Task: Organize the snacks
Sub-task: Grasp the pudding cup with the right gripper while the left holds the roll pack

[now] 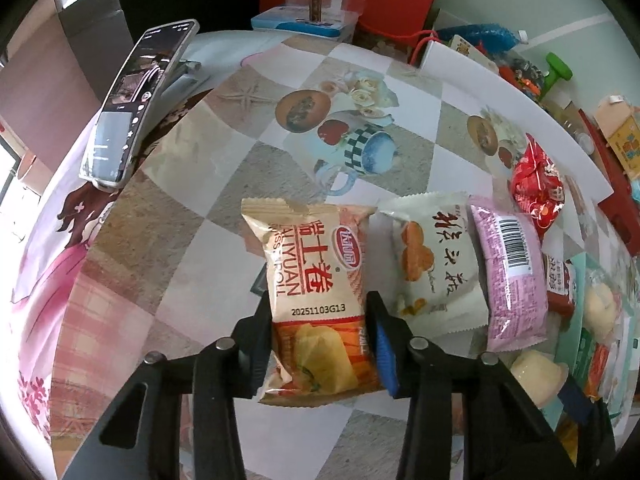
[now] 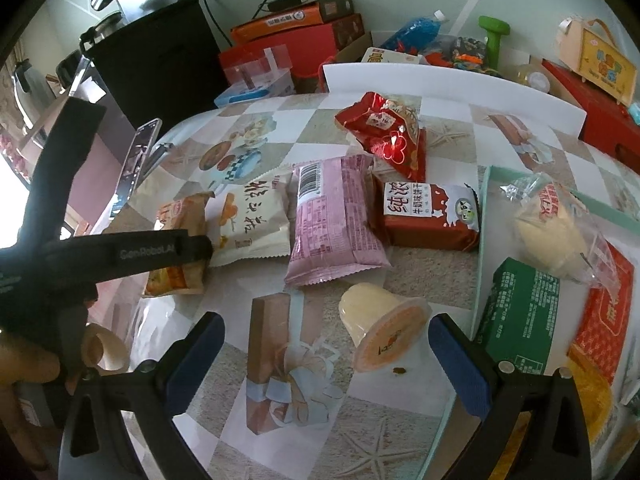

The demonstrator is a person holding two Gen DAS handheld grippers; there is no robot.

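Tan roll packet [image 1: 316, 300] is showing "DALIYUAN", "ROLL" and stamp "20251103G13". Left gripper's arm [image 2: 148, 254] is reading "GenRobot.AI". Pink packet [image 1: 512, 276] is bearing a barcode, its digits too small; the other packs' Chinese lettering is unclear.

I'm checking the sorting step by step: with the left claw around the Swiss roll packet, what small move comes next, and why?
Probably lift it. The left claw has both pads pressed on the Swiss roll packet, which lies on the table beside the white packet.
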